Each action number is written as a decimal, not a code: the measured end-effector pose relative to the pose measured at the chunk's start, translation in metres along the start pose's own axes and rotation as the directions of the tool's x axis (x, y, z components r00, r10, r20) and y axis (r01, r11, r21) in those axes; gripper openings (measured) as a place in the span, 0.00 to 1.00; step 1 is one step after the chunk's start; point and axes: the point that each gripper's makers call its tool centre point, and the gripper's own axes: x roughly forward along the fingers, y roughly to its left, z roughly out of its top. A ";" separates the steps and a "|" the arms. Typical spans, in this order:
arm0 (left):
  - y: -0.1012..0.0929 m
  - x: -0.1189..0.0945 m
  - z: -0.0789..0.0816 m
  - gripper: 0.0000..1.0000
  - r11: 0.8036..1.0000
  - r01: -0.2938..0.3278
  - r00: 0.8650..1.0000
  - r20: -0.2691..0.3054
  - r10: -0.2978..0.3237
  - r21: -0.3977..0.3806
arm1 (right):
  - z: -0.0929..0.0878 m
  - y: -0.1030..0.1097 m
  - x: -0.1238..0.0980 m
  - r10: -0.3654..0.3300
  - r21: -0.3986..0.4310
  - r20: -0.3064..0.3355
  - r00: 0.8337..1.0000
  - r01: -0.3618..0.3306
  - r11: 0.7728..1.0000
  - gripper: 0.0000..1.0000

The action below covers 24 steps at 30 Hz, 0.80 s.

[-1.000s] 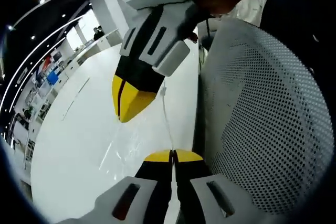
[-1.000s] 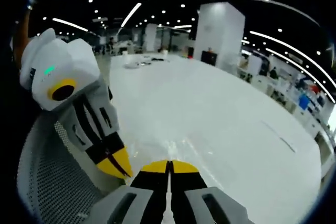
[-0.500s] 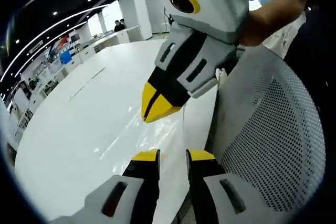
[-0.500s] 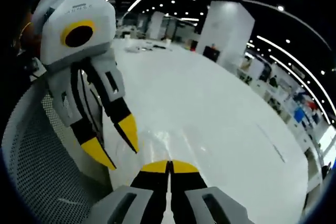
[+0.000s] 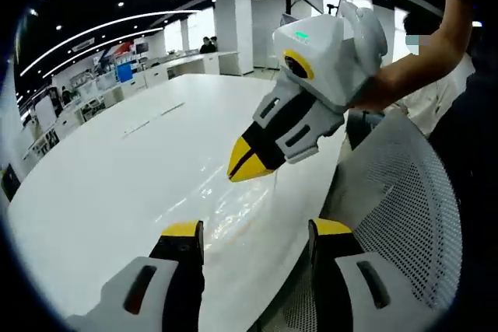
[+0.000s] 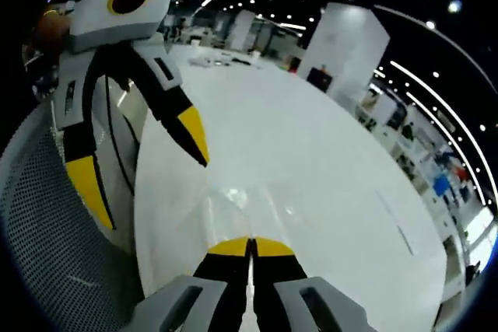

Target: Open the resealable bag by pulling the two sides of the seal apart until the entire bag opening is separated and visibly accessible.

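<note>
Left gripper view: the left gripper (image 5: 257, 235) has its two yellow-tipped jaws spread wide apart with nothing between them. The clear resealable bag (image 5: 226, 207) lies flat on the white tabletop (image 5: 101, 184), just ahead of and between these jaws, visible mainly as glossy wrinkles. Beyond the bag, the right gripper (image 5: 250, 162) enters from the upper right, held by a person's hand (image 5: 373, 99); its jaws are pressed together, tips just above the bag's far edge. A white perforated chair back (image 5: 405, 215) stands to the right of the jaws, off the tabletop's edge. Right gripper view: the right gripper (image 6: 250, 246) shows its jaws closed together, apparently pinching the bag's (image 6: 241, 207) thin near edge, though the film between the tips is too faint to confirm. The left gripper (image 6: 140, 165) stands to the left, jaws wide apart, one tip over the tabletop (image 6: 327, 184).
</note>
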 end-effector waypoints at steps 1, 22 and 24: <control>0.001 -0.001 0.000 0.57 1.000 -0.004 1.000 0.003 0.004 -0.001 | 0.000 -0.001 0.000 -0.001 -0.003 -0.001 1.000 0.001 1.000 0.00; 0.037 -0.014 -0.009 0.62 0.992 -0.107 0.994 0.012 0.108 -0.065 | 0.004 -0.071 0.029 -0.058 -0.164 -0.025 0.998 0.053 0.985 0.00; 0.039 -0.013 -0.010 0.62 0.991 -0.110 0.994 0.013 0.112 -0.075 | 0.002 -0.076 0.032 -0.063 -0.172 -0.039 0.997 0.056 0.983 0.00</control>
